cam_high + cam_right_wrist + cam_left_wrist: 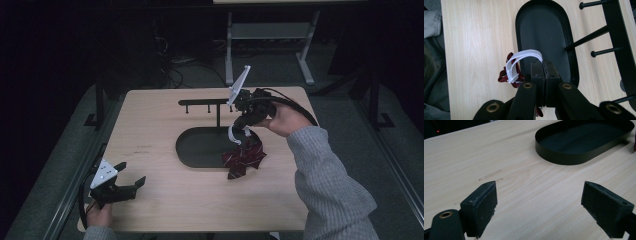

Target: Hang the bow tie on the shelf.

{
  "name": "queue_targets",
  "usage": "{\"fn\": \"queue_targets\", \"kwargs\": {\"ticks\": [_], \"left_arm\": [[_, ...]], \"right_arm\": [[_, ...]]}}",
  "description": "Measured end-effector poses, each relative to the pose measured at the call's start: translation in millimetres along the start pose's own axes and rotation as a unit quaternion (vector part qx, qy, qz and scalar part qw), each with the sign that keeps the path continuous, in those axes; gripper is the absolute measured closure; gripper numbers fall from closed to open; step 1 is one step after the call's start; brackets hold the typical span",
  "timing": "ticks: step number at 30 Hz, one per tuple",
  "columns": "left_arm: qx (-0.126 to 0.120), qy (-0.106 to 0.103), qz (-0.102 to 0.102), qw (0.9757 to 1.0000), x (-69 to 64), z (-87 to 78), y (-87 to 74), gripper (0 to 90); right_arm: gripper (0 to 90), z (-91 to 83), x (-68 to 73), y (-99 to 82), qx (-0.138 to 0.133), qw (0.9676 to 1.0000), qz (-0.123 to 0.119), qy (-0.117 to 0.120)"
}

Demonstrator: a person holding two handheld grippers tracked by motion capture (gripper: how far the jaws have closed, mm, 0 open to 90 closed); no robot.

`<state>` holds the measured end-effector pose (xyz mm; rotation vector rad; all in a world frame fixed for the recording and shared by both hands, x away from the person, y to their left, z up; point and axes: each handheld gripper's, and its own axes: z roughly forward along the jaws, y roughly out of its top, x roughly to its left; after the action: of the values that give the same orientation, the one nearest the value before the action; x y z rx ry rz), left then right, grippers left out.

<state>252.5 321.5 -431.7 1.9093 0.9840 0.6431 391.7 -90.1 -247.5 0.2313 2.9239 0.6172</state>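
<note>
With the right gripper (243, 125) clamped on the bow tie's (244, 158) white strap (522, 58), apparently lifting, raise slowly toward the rack (207, 103).

Dim high view, dark surroundings at the upper corners, table (150, 125) evenly lit, soft shadows, both gripper views brighter, near jaws slightly blurred at the bottom, no glare

place: lab | evidence: bare test table (150, 200), cables (172, 70), metal frames (300, 50)
</note>
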Motion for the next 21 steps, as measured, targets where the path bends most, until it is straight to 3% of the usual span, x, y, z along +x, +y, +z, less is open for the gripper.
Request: {"fn": "queue_targets", "kwargs": {"ticks": [21], "left_arm": [[0.001, 0.001, 0.003, 1.0000, 0.0, -0.3, 0.2, 13.1]], "right_arm": [[88.4, 2.2, -22.1, 12.9, 0.002, 1.0000, 0.004, 0.003]]}}
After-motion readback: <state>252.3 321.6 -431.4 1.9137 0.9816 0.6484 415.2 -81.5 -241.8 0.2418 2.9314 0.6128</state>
